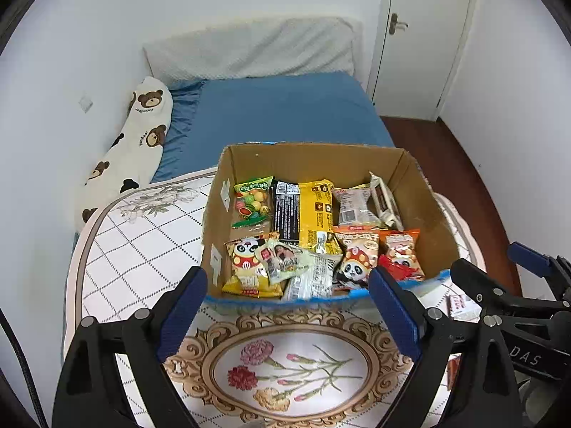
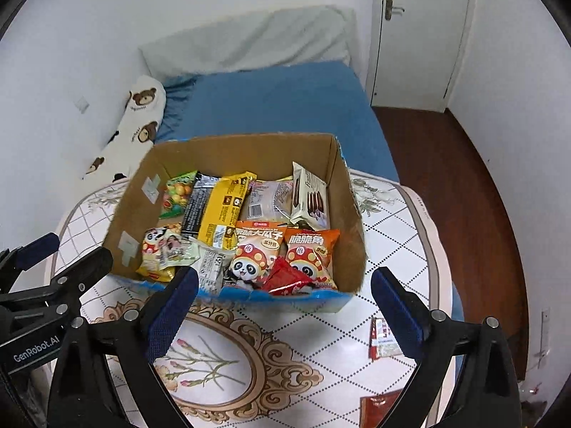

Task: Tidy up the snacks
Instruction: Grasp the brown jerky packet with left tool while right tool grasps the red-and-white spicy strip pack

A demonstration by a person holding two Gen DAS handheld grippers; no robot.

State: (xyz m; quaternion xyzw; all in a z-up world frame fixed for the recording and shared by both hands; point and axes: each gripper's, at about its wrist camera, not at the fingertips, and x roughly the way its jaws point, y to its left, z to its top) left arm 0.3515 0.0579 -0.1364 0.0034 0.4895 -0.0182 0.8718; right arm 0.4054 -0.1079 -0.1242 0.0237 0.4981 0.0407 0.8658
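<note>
2 grippers, left gripper and right gripper, stand with jaws wide apart and empty, low in frame. Snack packets fill the cardboard box, center frame, on the desk.

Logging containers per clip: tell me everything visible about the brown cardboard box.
The brown cardboard box is open-topped and rectangular, with blue print along its ragged outer edges and pale tape patches inside its left wall. It sits upright on the flower-patterned quilted cover, filled with snack packets. Neither gripper touches it.
</note>
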